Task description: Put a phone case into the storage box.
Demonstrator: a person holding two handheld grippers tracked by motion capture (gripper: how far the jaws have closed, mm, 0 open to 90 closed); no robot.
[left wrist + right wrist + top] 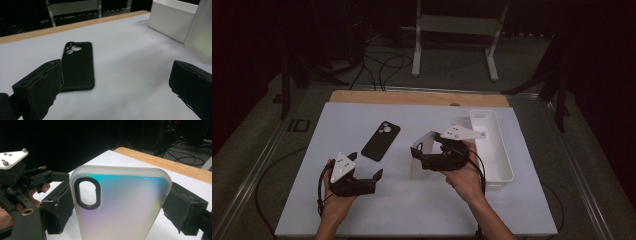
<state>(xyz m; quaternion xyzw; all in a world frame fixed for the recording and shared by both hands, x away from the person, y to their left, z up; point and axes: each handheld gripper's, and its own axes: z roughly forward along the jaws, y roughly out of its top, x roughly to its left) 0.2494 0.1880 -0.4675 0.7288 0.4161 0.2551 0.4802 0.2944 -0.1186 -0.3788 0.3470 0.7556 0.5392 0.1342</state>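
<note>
Two phone cases are in play on the white tabletop. The frosted clear case stands upright in the right gripper, clamped across its width by the two black jaws, with its oval camera cutout toward the top. In the high view it sits just right of the tabletop's centre, and the white tray lies beside it at about three o'clock. The black case lies flat near the middle of the tabletop, at roughly one o'clock from the left gripper, whose jaws stand wide apart with nothing between them.

Both cases look light and thin, probably a bendy rubbery plastic (the kind that gives when squeezed), so a hard pinch across the open shell is likely to bow it. The frosted one's smooth back could slip; the rims of the long sides, where the right gripper already holds it, seem the firmest hold. The black one lies flat against the tabletop, so I'd judge a long edge, or the end away from the camera holes, the best place to take it.
</note>
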